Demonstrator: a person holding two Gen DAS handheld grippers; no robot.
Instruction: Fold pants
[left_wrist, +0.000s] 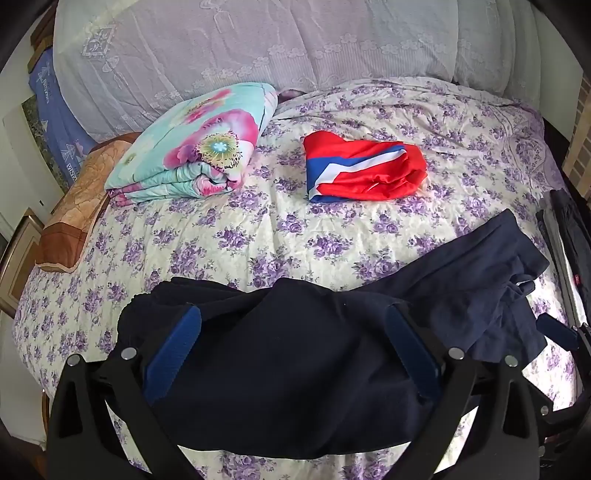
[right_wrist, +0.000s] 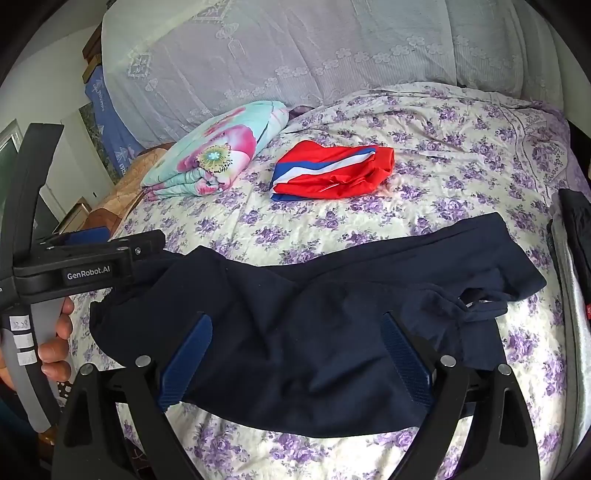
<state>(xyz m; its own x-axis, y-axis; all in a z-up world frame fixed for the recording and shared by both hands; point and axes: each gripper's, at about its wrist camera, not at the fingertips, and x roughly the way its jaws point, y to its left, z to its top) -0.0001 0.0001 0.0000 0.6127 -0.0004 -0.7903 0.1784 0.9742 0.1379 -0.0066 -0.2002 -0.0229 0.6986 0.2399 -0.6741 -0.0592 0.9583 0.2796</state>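
The left gripper (left_wrist: 291, 325) is held spread wide, its two blue pads (left_wrist: 173, 354) set well apart over the dark cloth, with nothing pinched between them. The right gripper (right_wrist: 295, 332) is likewise spread, its pads (right_wrist: 406, 358) parted above the same garment and no fabric clamped. In the right wrist view the left tool is seen from the side at the garment's left end, carried by a bare hand (right_wrist: 55, 350).

The navy pants (right_wrist: 332, 306) are laid across the near part of the bed (right_wrist: 369, 229), bunched and creased rather than flat, with a drawstring and waist end trailing toward the right.

For the step in hand, judged to be the taking of a first hold, the cloth should be smoothed before any fold is made. A single outer edge should be pinched by each tool, not a thick wad, and the two holds should be kept level so that the legs are brought together evenly.

No container is seen. Beyond the pants a folded red, white and blue garment (left_wrist: 362, 173) and a folded floral quilt (left_wrist: 199, 147) are laid on the bed, well apart from the work.
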